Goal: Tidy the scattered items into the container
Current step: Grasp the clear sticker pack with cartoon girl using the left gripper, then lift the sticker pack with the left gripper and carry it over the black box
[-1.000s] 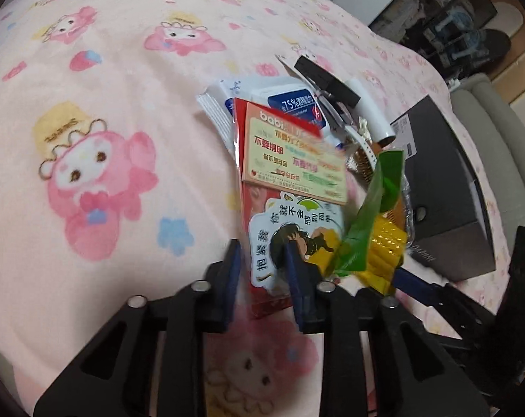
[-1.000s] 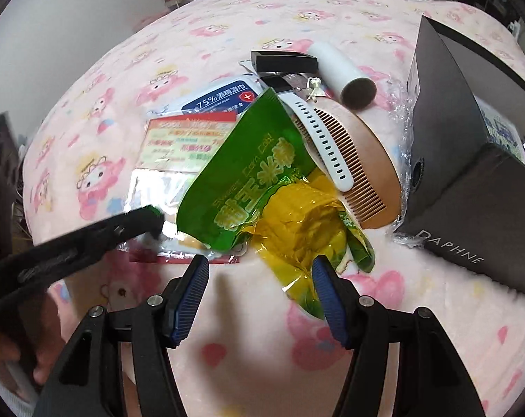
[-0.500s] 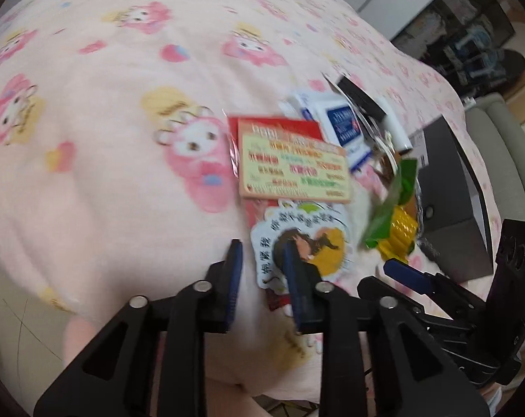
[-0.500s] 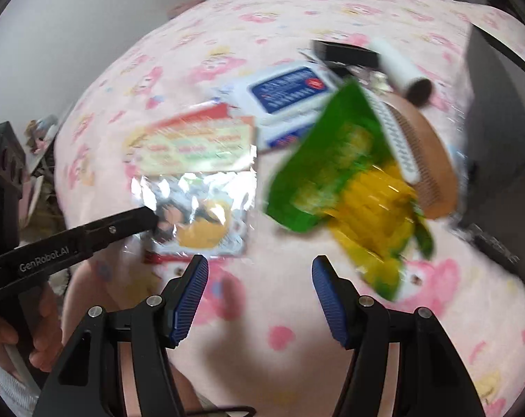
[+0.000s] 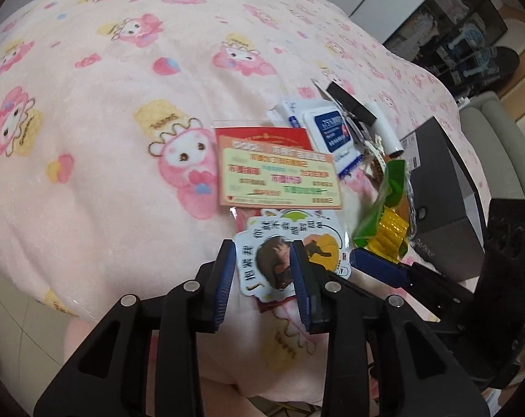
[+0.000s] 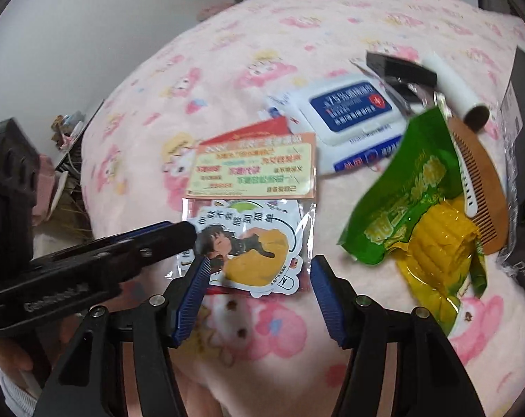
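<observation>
A clear sticker pack [image 5: 280,187] with a red-and-cream card and a cartoon girl sticker lies on the pink blanket. My left gripper [image 5: 262,260] stands over its near end, jaws part open around the sticker. It also shows in the right wrist view [image 6: 252,215], where the left gripper's fingers [image 6: 151,243] reach in from the left. My right gripper [image 6: 259,278] is open and empty just before the pack. A green corn packet [image 6: 422,208], a wooden comb [image 6: 484,187] and a wipes pack [image 6: 349,111] lie right of it. The dark box [image 5: 439,180] stands at right.
A black rectangular item [image 6: 398,67] and a white tube [image 6: 453,87] lie behind the wipes. The blanket's near edge [image 5: 89,312] drops to the floor. Shelves and furniture [image 5: 464,34] stand beyond the bed. The blanket's left part [image 5: 106,121] bears only its print.
Both grippers pulled back toward the blanket's near edge. The sticker pack slid out from under the corn packet, toward the left. My left jaws have opened wider around it.
</observation>
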A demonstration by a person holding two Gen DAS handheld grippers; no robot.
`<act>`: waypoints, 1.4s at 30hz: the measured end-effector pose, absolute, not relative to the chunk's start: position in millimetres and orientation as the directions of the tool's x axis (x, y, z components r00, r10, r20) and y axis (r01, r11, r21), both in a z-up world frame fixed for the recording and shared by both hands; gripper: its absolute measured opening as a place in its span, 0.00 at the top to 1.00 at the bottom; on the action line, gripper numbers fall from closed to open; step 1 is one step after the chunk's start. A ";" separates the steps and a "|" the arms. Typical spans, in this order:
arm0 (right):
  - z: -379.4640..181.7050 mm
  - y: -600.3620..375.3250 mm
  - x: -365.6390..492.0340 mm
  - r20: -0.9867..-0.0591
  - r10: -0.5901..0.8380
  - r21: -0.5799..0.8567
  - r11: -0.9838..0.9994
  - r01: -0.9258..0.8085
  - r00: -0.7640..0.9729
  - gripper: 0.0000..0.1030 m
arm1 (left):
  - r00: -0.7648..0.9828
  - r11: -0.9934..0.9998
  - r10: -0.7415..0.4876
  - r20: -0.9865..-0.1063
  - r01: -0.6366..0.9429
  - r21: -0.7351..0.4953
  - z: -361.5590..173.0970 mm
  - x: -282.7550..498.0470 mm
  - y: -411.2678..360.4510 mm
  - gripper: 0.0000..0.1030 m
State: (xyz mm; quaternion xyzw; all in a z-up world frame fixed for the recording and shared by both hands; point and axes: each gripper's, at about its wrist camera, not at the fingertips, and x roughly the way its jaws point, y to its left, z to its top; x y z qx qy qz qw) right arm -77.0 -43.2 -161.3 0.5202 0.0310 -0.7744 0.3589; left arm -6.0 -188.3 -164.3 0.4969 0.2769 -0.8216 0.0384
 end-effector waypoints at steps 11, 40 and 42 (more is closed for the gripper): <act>-162.5 -20.5 -58.8 -0.868 -0.486 0.340 -0.733 0.588 -0.103 0.45 | -0.456 -0.871 0.249 -0.854 0.281 -0.404 -165.4 -2.0 -168.6 0.60; -169.1 27.7 -52.2 -0.860 -0.479 0.347 -0.802 0.486 -0.177 0.59 | -0.425 -0.868 0.269 -0.864 0.281 -0.409 -169.4 -8.0 -138.3 0.59; -172.5 30.3 -59.7 -0.865 -0.461 0.333 -0.823 0.459 -0.199 0.59 | -0.409 -0.867 0.274 -0.871 0.287 -0.407 -174.7 -9.0 -138.1 0.58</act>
